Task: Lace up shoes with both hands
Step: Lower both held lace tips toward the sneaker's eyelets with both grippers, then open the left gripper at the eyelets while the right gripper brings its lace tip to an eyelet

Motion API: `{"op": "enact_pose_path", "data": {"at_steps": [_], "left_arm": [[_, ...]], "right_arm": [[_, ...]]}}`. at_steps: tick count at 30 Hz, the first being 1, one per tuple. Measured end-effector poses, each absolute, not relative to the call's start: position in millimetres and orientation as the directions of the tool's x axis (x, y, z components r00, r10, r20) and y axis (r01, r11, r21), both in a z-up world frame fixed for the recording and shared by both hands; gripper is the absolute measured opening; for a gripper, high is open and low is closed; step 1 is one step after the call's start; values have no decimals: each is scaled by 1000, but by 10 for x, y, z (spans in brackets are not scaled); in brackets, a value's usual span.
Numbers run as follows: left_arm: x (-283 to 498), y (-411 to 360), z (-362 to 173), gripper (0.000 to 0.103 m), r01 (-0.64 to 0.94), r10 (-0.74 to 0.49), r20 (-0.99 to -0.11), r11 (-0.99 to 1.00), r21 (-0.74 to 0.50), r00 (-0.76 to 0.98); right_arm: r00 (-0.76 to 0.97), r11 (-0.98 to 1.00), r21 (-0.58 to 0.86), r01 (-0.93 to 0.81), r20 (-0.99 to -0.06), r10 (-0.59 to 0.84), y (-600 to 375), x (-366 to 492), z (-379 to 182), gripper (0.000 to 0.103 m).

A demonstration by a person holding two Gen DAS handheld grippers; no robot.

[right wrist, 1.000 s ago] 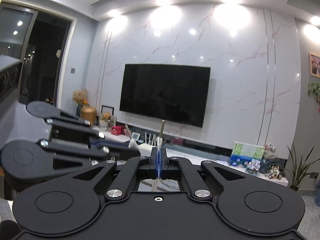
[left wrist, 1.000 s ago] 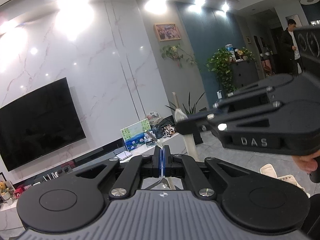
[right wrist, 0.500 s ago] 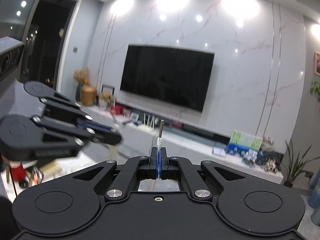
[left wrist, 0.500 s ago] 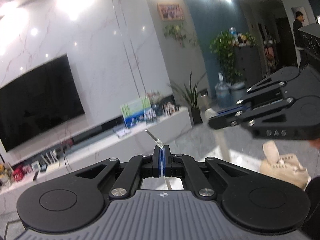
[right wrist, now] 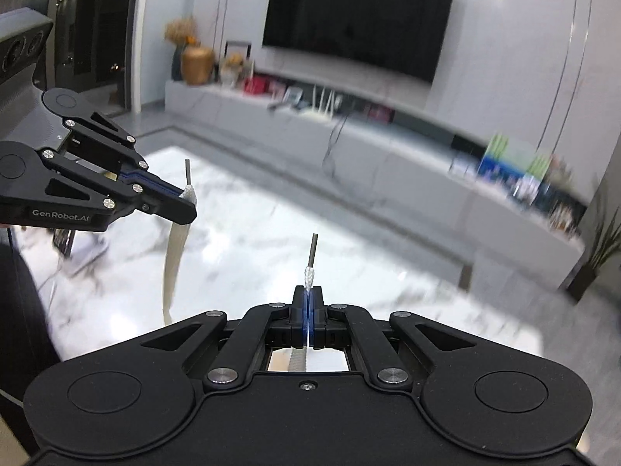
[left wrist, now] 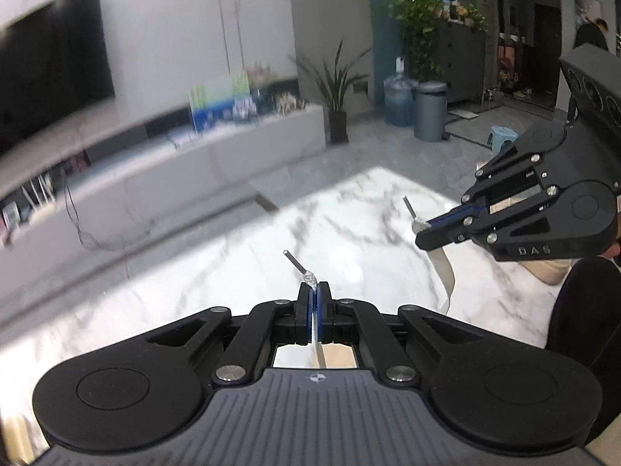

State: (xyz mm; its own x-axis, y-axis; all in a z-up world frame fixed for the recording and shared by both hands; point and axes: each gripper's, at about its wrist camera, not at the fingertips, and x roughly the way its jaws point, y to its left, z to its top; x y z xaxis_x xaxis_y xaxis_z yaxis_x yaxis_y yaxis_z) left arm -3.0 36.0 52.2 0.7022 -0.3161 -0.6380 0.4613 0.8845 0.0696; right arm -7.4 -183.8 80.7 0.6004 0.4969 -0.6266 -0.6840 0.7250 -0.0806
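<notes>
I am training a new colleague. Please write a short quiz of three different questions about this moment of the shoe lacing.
1. True or false: both tongs are shut on a lace end.
2. The left tongs pinch a lace tip. What sticks out beyond them? A) a knot B) a thin dark aglet C) nothing
3. Over which surface do the right tongs hover?

Key: 1 true; 2 B; 3 the white marble table.

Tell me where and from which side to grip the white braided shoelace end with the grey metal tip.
Grip the white braid just behind the grey metal tip, closing from both flat sides, as the right gripper does. The tip is thin, stiff and likely slippery; leaving it jutting past the fingers keeps it free for threading. The left gripper holds its lace end likewise.
</notes>
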Motion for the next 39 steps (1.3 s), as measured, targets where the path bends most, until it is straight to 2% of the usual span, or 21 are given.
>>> {"op": "enact_pose_path", "data": {"at_steps": [7, 12, 26, 36, 39], "left_arm": [[5, 440, 124, 1, 424, -269, -694, 904, 59, 668], [-63, 367, -9, 3, 446, -221, -699, 882, 155, 680], [-110, 395, -252, 4, 478, -301, -697, 875, 69, 651], [-17, 370, -394, 5, 448, -246, -757, 891, 68, 605], [-24, 361, -388, 10, 460, -265, -756, 886, 53, 598]], "right_arm": [[515, 697, -28, -717, -695, 502, -1721, -97, 304, 0], [487, 654, -51, -755, -711, 507, -1540, -114, 144, 0], [421, 605, -37, -795, -752, 507, -1405, -31, -151, 0], [397, 565, -53, -823, -765, 507, -1401, 15, -196, 0], [391, 550, -63, -833, -770, 504, -1403, 5, -224, 0]]}}
